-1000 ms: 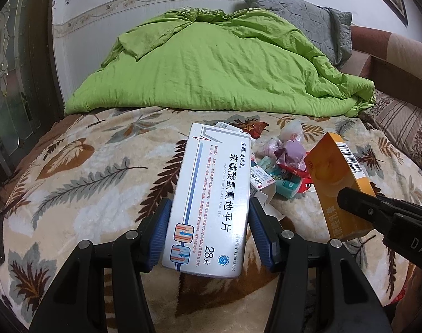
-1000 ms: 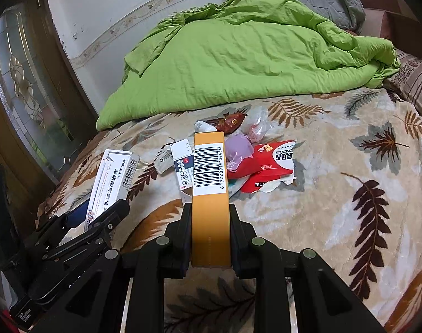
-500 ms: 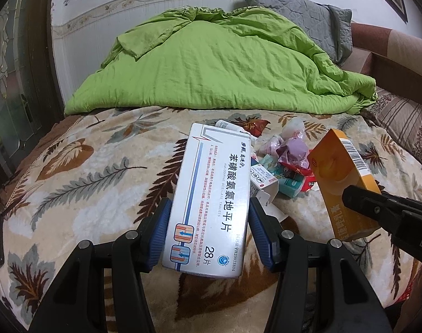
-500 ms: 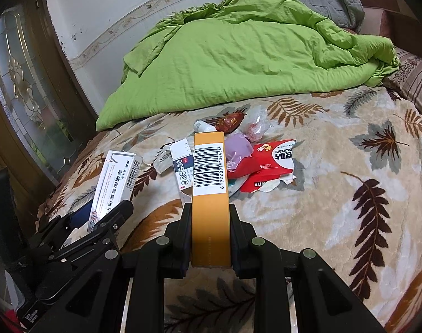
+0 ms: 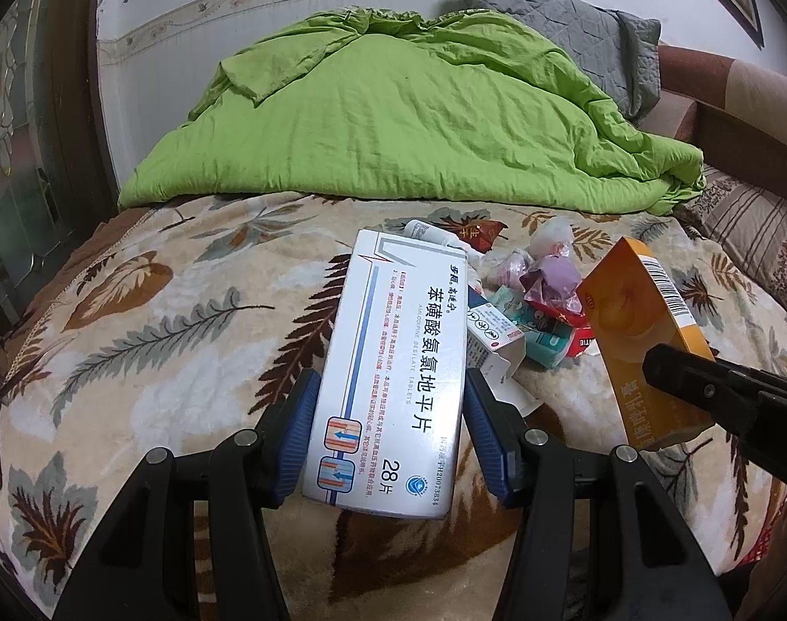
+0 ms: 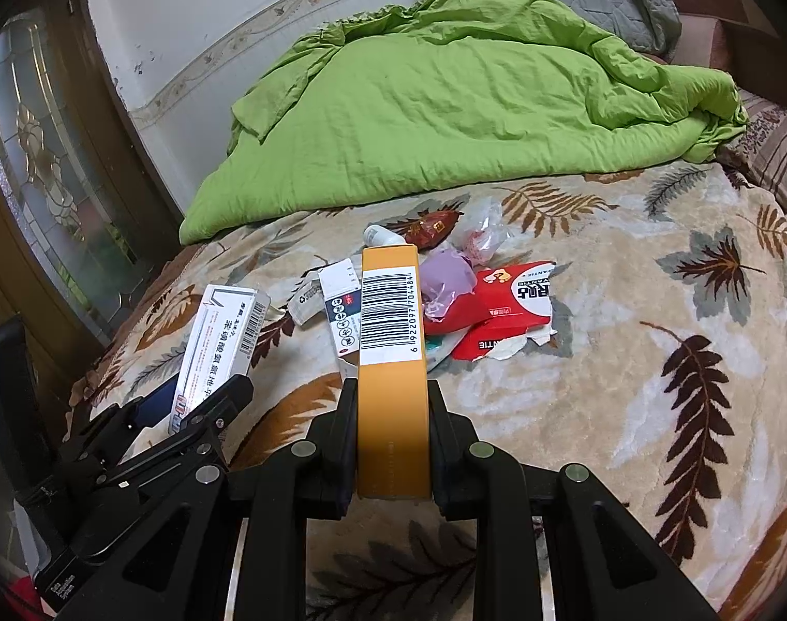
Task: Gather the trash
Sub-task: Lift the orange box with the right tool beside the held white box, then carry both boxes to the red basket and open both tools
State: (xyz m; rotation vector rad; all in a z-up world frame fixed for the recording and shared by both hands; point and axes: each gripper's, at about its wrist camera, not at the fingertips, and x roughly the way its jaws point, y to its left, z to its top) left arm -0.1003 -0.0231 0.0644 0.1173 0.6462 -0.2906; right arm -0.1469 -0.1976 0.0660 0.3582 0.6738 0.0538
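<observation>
Left wrist view, nearest first: the left hand-held gripper [image 5: 388,434] is clamped on a white medicine box [image 5: 393,362], its blue pads pressed to the box's long sides, and the box is lifted off the bed [image 5: 134,362]. Just to its right the right hand-held gripper [image 6: 390,422] is clamped on an orange carton [image 6: 390,362], barcode face up in its own view. Over the last second both grips look unchanged; what has shifted is the carton, which has risen a little and tilted in the left view, while the white box has moved slightly up and toward the pile in the right view. So both items seem secured and being carried rather than picked.

Beyond the two boxes, the rest of the trash lies in a loose pile [image 6: 445,300] on the leaf-patterned blanket: a small opened white carton [image 6: 341,310], a purple wrapper [image 6: 447,279], a torn red packet [image 6: 517,300], a small white bottle [image 6: 380,234]. Farther back sits the green duvet [image 6: 445,103] against the wall.

No bin or bag shows in either view, so where these two go I cannot tell; the pile remains to be collected.
</observation>
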